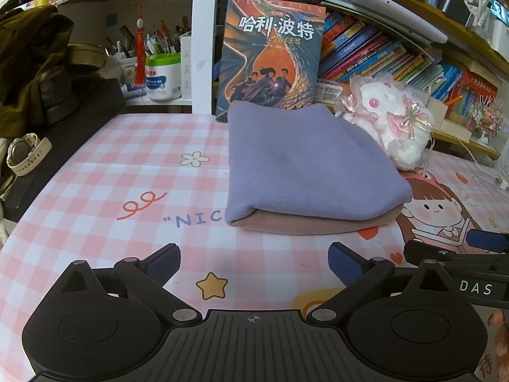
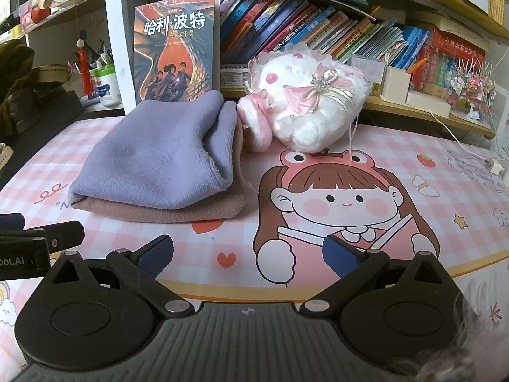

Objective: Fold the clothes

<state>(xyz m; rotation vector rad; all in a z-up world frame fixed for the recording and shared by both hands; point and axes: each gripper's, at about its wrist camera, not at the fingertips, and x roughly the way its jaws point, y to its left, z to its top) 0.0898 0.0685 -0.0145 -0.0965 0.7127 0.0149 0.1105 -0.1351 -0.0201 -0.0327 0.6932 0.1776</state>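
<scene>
A folded purple garment (image 1: 302, 165) lies on top of a folded brown-pink one (image 1: 318, 224) on the pink checked desk mat (image 1: 111, 175). The same stack shows in the right wrist view, purple (image 2: 159, 162) over brown-pink (image 2: 178, 213). My left gripper (image 1: 254, 262) is open and empty, just in front of the stack. My right gripper (image 2: 248, 256) is open and empty, in front and to the right of the stack, over the cartoon girl print. The right gripper's tip shows at the right edge of the left wrist view (image 1: 451, 248).
A white and pink plush toy (image 2: 305, 108) sits right behind the stack. A Harry Potter book (image 1: 270, 57) stands behind it against the shelf of books (image 2: 350, 38). A watch (image 1: 27, 154) and dark bag (image 1: 35, 63) lie at the left. A white cable (image 2: 470, 152) lies at the right.
</scene>
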